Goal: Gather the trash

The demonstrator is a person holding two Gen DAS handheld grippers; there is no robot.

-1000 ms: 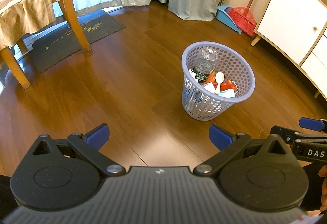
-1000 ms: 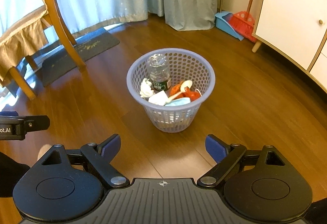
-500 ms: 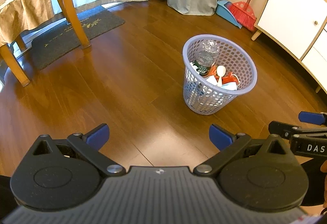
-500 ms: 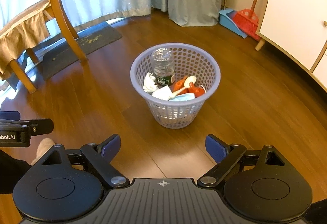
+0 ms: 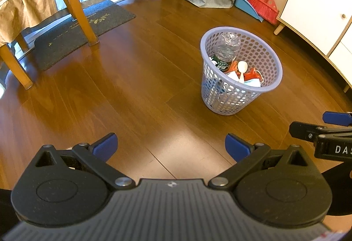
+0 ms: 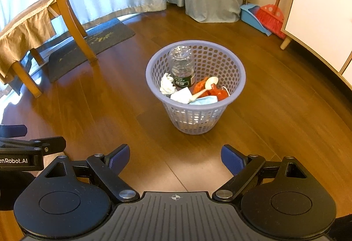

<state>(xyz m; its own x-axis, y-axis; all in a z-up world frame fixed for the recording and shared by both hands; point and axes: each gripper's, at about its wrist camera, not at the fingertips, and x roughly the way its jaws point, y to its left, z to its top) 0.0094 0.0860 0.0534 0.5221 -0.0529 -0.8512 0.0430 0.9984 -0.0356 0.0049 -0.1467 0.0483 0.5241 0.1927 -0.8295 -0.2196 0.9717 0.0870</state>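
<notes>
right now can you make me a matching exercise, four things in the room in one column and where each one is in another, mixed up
Things
1. clear plastic bottle
2. red broom
3. dark doormat
4. white plastic spoon

Places
A. under the wooden chair leg
B. standing in the lilac mesh basket
C. beside the blue dustpan
D. lying on the red wrapper

Pairs: 1-B, 2-C, 3-A, 4-D

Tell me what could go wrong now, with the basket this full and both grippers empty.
1. The bottle stands tall, leaning on the basket wall, its top at the rim; a bump might tip it out.
2. The mask and spoon lie high near the rim, so more trash dropped in could push them over.
3. The basket looks light; pressing trash down with the open left hand-held gripper or right hand-held gripper might topple it.
</notes>
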